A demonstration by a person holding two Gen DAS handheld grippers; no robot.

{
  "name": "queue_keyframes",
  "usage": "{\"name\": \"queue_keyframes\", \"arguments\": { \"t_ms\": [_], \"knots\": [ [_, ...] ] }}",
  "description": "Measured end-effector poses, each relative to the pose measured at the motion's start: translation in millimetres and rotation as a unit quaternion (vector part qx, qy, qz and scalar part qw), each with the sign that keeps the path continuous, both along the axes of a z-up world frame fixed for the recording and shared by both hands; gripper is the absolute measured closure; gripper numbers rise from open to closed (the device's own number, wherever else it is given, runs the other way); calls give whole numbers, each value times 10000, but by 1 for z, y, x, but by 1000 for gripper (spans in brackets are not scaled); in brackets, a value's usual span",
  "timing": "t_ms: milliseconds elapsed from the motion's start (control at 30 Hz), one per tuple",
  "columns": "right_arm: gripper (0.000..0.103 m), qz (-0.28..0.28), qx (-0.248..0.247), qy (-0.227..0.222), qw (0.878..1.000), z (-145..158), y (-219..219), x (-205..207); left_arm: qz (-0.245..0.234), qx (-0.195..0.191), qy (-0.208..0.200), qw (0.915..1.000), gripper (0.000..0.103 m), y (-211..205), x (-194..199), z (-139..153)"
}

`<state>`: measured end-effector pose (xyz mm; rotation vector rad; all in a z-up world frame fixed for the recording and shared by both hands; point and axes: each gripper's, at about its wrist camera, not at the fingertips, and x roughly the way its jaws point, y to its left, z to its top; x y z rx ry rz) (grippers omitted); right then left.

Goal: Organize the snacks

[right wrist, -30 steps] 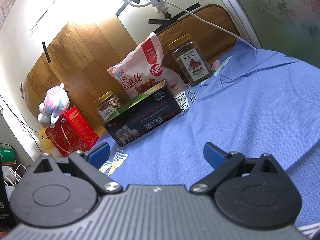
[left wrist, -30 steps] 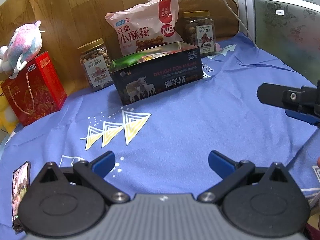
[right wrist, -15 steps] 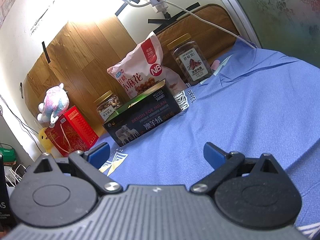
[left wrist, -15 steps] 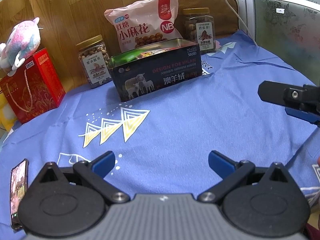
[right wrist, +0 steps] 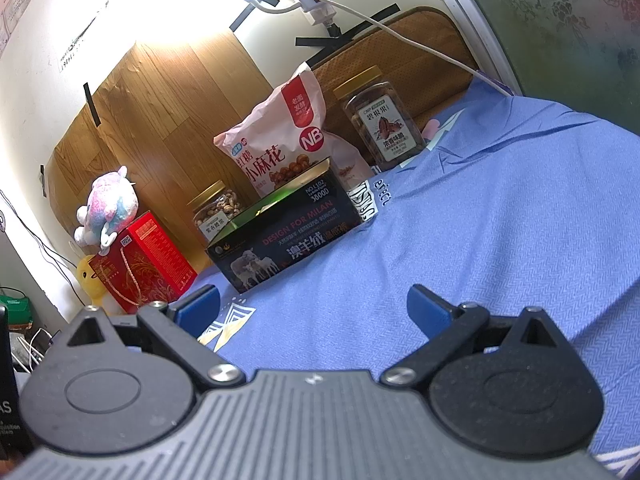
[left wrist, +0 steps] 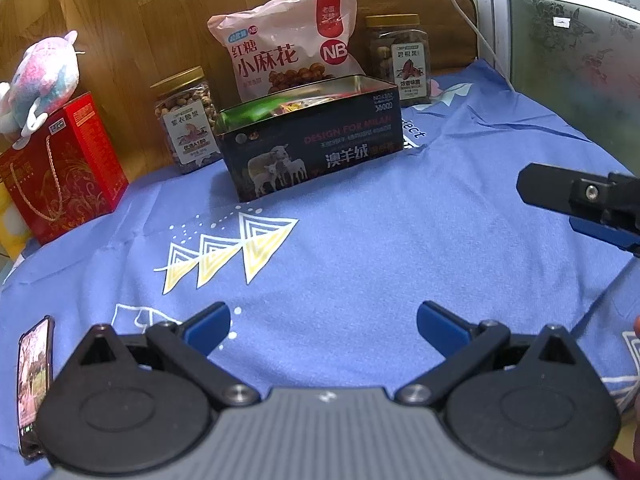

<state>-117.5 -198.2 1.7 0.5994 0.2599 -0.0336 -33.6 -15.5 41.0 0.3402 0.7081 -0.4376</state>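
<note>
With snacks packed in the tin at the surface's far side, sorting looks nearly done.
My left tongs and right tongs gape empty, well short of it; bag and jars remain outside.

Snacks all lined up along the back edge of the table

The tin sits open near the back middle of the table, with packets inside it. Right behind it the bag stands upright, one jar to the tin's left and another jar behind its right end. Further left at the table's left edge is a box with a plush on top. A phone lies flat at the front left corner.
</note>
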Motion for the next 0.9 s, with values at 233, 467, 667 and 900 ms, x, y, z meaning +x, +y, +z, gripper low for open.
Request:
{"name": "queue_keyframes", "arguments": {
  "t_ms": [233,467,667,900],
  "knots": [
    [2,2,4,4,10000,0,0,0,-14,25,-5,10000,0,-2,-1,-1],
    [2,-3,14,7,10000,0,0,0,-21,18,42,10000,0,-4,0,-2],
    [2,-29,48,18,10000,-3,-4,0,-62,-59,257,9996,0,-4,4,-4],
    [2,-40,83,41,9999,-4,-4,0,-59,-49,335,9994,0,-5,5,-6]
  ]
}}
